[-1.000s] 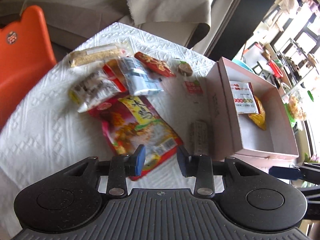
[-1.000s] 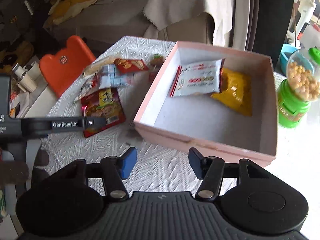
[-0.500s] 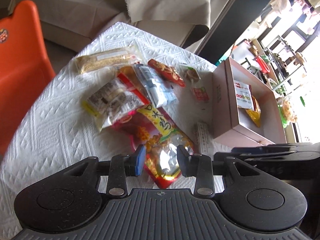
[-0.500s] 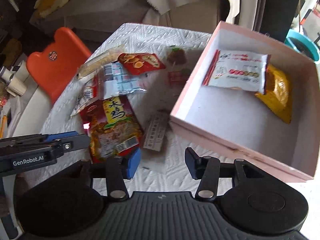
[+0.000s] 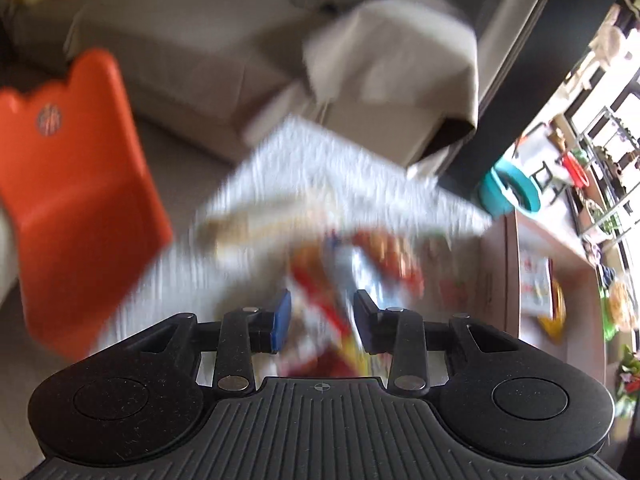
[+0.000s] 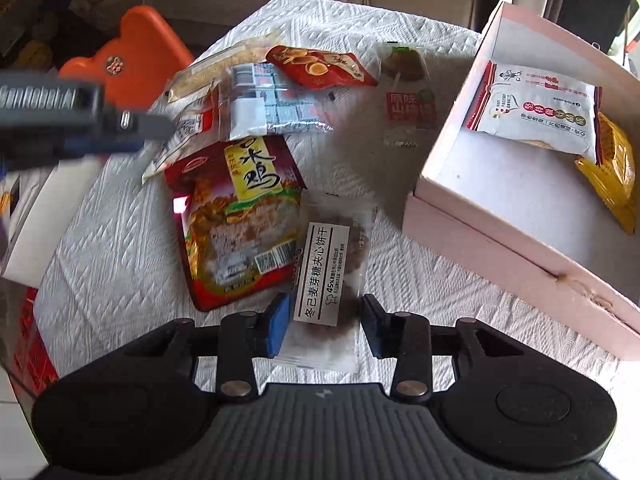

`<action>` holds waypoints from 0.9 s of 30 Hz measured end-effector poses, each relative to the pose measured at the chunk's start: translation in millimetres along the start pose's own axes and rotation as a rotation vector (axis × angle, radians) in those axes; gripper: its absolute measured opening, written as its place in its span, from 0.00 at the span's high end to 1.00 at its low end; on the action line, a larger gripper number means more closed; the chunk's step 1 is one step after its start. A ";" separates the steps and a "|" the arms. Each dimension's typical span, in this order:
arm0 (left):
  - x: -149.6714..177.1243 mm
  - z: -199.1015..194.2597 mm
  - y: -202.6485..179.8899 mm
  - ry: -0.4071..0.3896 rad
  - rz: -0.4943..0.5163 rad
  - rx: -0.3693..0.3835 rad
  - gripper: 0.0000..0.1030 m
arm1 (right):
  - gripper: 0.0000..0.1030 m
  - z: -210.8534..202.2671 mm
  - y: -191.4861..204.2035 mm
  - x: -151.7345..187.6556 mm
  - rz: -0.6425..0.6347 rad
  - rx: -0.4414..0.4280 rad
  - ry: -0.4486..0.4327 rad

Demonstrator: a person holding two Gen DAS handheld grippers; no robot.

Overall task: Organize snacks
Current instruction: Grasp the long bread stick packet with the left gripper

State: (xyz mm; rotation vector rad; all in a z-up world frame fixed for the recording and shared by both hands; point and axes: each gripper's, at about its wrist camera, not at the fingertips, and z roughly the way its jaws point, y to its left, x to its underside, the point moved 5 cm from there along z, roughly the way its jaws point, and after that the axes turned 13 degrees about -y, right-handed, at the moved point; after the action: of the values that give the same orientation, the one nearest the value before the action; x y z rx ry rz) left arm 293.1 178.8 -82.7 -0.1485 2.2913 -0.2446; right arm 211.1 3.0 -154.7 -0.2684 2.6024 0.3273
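Observation:
Several snack packets lie on a white textured cloth [image 6: 120, 240]. My right gripper [image 6: 324, 324] is open, its jaws on either side of the near end of a clear biscuit packet with a white label [image 6: 326, 272]. A large red packet [image 6: 236, 220] lies just left of it. A pink box [image 6: 500, 248] at the right holds a white packet [image 6: 536, 112] and a yellow packet [image 6: 612, 176]. My left gripper [image 5: 322, 326] is open above the blurred snack pile [image 5: 352, 264]. It shows at the left of the right wrist view [image 6: 80, 120].
An orange chair [image 5: 76, 184] stands left of the table. A grey sofa with a cloth draped on it [image 5: 392, 52] is behind. A teal tub [image 5: 508, 196] sits on the floor at the far right. The pink box [image 5: 496, 276] edges the right of the pile.
My right gripper has moved left and down from the box to straddle the biscuit packet. My left gripper has swung up and back; its view is now blurred by motion.

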 end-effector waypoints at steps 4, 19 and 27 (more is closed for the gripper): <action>-38.9 51.8 -0.3 0.032 0.346 -0.036 0.62 | 0.63 -5.2 -10.7 5.3 -0.008 -0.027 0.033; -20.0 140.9 15.3 0.339 0.395 0.013 0.63 | 0.38 -6.2 -1.7 11.5 -0.152 -0.085 0.015; 11.6 62.9 67.4 0.325 0.155 -0.038 0.68 | 0.38 -32.9 5.5 -19.4 -0.121 -0.069 -0.063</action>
State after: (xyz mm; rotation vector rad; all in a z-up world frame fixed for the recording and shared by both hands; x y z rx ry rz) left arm 330.3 234.2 -147.3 0.0542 2.6156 -0.1535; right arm 211.4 1.6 -116.1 -0.4309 2.5026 0.3762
